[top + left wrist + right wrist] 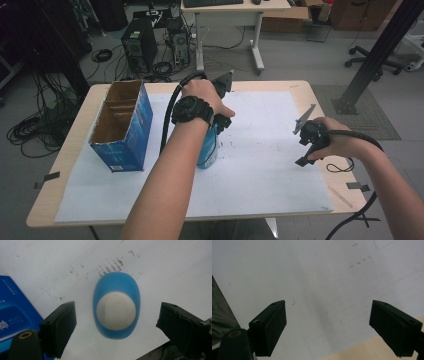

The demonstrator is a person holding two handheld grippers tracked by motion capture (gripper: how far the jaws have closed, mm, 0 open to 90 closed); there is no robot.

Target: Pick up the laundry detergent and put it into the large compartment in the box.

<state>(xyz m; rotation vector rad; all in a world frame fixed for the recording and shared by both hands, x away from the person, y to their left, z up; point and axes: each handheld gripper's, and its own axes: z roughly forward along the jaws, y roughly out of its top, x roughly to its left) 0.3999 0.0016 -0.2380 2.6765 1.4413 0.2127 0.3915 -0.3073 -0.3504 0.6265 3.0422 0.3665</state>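
dim, even indoor light; soft shadows on the white sheet [260, 165]; both gripper views grainy, slightly soft, darker toward corners.

blue box [125, 125] close left of the bottle [209, 150] — open paper [260, 165] rightward

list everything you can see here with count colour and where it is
bottle: 1, blue with a white cap, upright on the sheet below the left gripper
box: 1, blue outside, brown inside, open top, left part of the table
sheet: 1, white, scuffed, covering most of the table
table: 1, light wood
computer tower: 1, black, on the floor beyond the table
left gripper: 1, black, jaws open either side of the bottle
right gripper: 1, black, jaws open above bare sheet
watch: 1, black, left wrist
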